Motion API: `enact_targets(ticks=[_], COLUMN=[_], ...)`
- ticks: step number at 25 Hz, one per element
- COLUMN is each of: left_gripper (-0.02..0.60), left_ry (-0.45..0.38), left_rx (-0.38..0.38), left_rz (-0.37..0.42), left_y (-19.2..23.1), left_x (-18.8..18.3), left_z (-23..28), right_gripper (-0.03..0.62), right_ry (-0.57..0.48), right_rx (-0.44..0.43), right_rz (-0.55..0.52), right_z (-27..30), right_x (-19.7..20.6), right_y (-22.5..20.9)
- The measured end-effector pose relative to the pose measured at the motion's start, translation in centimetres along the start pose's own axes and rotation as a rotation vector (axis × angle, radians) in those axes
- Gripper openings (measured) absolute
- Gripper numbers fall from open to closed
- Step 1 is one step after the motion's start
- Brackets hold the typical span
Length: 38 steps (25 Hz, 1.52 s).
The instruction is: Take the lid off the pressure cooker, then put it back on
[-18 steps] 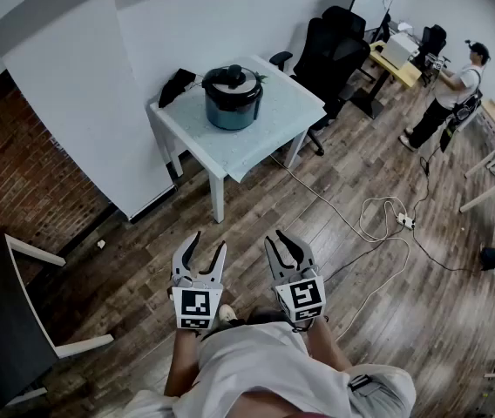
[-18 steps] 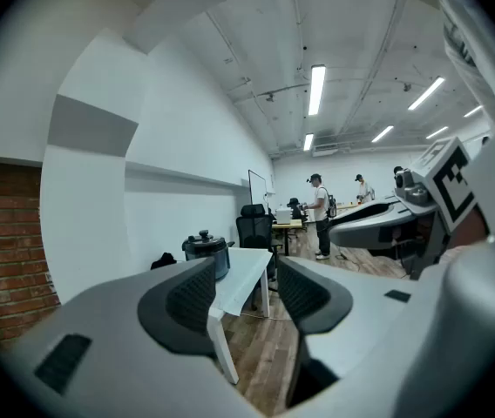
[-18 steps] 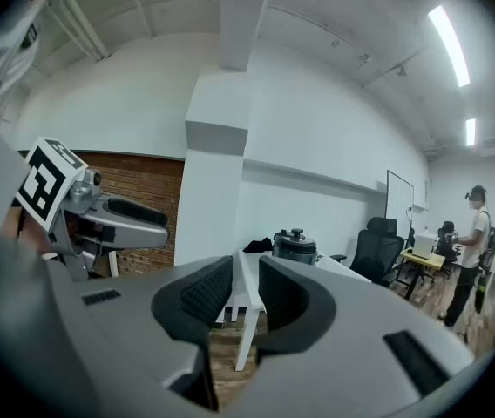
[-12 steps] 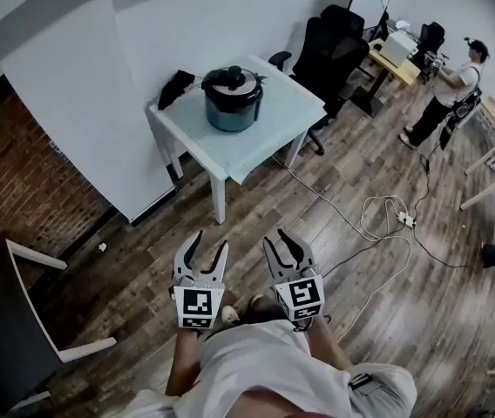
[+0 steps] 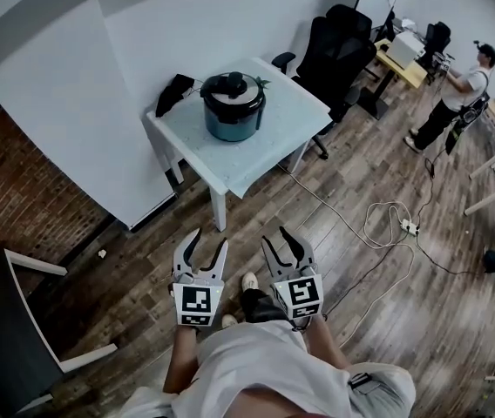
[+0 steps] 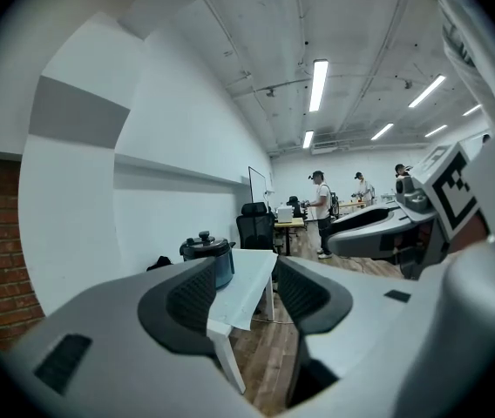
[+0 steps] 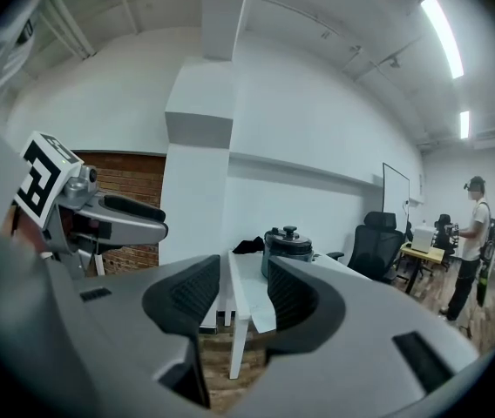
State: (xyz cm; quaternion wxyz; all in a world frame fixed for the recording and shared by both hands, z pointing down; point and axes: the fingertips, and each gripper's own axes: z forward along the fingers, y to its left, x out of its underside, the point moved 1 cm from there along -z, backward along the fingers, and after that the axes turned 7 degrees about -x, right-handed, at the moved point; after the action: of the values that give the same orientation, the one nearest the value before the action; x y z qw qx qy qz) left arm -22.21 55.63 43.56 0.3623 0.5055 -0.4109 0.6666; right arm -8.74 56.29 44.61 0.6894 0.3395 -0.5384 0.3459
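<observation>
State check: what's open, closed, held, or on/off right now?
pressure cooker: upright on the table, closed
lid: seated on the pressure cooker
left gripper: jaws apart, empty, well short of the table
right gripper: jaws apart, empty, well short of the table

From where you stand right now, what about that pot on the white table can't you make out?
- Inside of the pressure cooker: hidden by its lid in every view.
- The lid's lock and markings: too small in the head view.
- Dark object beside it on the table: too small to identify in the head view.
- The cooker's lower part: partly covered by the jaws in both gripper views.
</observation>
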Motion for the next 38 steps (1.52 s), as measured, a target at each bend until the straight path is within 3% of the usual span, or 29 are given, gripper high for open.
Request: enact_targets(ticks=[12, 24, 38], left_gripper=[0.215, 0.212, 0.209], left_ry=[0.017, 0.015, 0.019], left_rx=[-0.015, -0.085, -0.129], left_rz=[0.02, 0.028, 0.033], left_y=[0.9, 1.3, 2.4], left_x=[-2.4, -4.4, -5.1], left_z=[9.1, 16.2, 21.5], right_gripper=[0.173, 0.172, 0.169], right_ry=[-0.01, -0.045, -0.059], right_rx=[-0.045, -0.109, -0.138], right_rz=[0.007, 0.001, -0.001], right_z=[6.2, 11.1, 15.2], right_x=[-1.9, -2.9, -3.4], right_y=[-6.9, -13.2, -17.4])
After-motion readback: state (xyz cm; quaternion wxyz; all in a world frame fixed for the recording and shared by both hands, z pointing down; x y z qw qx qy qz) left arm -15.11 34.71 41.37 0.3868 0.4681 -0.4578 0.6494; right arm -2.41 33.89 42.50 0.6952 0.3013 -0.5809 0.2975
